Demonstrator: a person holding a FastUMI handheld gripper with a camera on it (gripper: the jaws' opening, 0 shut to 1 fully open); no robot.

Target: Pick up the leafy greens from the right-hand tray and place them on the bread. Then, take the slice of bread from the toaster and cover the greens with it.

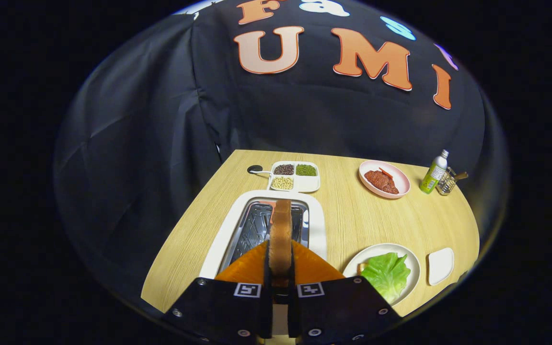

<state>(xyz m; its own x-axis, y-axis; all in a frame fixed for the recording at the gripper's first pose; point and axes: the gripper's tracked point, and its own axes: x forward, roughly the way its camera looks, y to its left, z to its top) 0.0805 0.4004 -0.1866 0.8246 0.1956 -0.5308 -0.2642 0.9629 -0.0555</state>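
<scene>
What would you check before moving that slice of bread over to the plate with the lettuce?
1. Grip: the gripper has both orange fingers pressed on the bread slice, held on edge. Ok.
2. Clear of the toaster: the slice stands over the open slot; whether its lower edge is fully out, cannot tell.
3. Greens in place: the lettuce leaf lies on the white plate, with a corner of bread showing under it. Ok.
4. Path: bare table between toaster and plate. Ok.
5. Neighbours: the small white dish sits apart from the plate. Ok.
</scene>
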